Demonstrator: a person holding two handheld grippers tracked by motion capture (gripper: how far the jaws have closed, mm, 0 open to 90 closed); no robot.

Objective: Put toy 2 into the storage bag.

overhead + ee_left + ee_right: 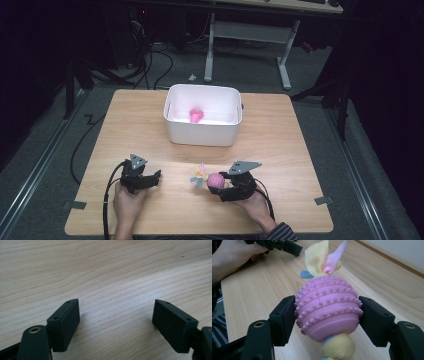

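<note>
A: Toy handling first: the pink studded ball toy [328,306] looks light, rubbery, with soft cloth tails at both ends. The studs should keep it from slipping, so the ball's middle is the place to hold.

B: And that's where the right gripper [327,320] has it, jaws pressed on either side of the ball, near the front of the white bin [202,131].

A: Counting from the biggest: one tabletop [280,145], one bin, two grippers, one studded toy.

B: There's one smaller pink thing [196,115] inside the bin; possibly another toy, too blurred to say.

A: The left gripper [116,322], farther to the left of the bin's front, has its jaws spread wide over bare wood, holding nothing.
</note>
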